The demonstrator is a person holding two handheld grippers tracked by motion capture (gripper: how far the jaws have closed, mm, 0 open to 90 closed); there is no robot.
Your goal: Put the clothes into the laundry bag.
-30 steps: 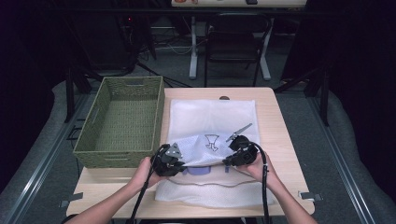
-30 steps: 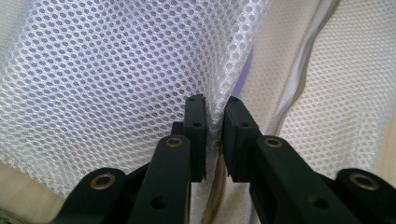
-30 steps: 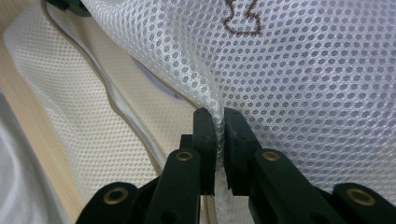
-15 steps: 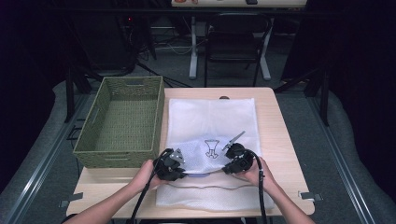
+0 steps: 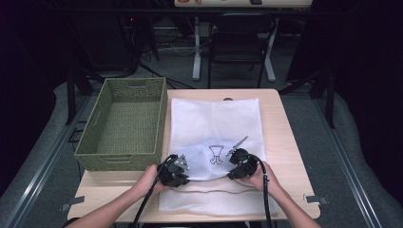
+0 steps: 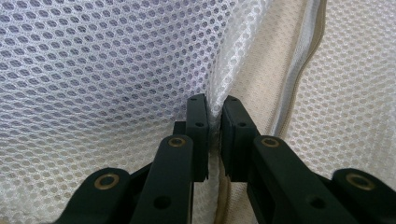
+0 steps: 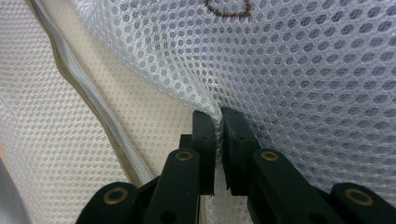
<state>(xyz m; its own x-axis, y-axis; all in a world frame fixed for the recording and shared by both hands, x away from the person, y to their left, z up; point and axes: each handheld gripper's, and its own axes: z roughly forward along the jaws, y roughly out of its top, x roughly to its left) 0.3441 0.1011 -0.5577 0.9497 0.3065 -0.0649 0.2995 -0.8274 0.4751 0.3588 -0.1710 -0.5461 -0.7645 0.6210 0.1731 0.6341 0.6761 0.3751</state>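
1. I've got the white mesh bag (image 5: 215, 124) spread flat on the wooden surface (image 5: 281, 142), just right of the green woven basket (image 5: 124, 124), and its far part lies smooth.
2. My left hand-held gripper (image 5: 178, 170) sits at the bag's near left part; in the left gripper view (image 6: 214, 122) its two black jaws are pinched tight on a ridge of mesh that rises between them.
3. My right hand-held gripper (image 5: 236, 164) is at the near right part of the bag; in the right gripper view (image 7: 218, 122) its jaws are likewise clamped on a fold of the same mesh.
4. So both grippers are closed on the bag's upper layer, well apart from each other, with the fabric stretched between them.
5. A small dark printed figure (image 5: 216, 154) sits on the mesh between the two grippers; part of its outline (image 7: 227, 8) shows at the top of the right gripper view.
6. A zipper-like seam (image 6: 295, 74) runs alongside the pinched fold in the left gripper view, and the same kind of seam (image 7: 81, 88) crosses the right gripper view at the left.
7. The lower layer of the bag lies flat toward the near edge of the surface, in front of my hands.
8. The basket stands touching or just beside the bag's left edge; I can't tell which.
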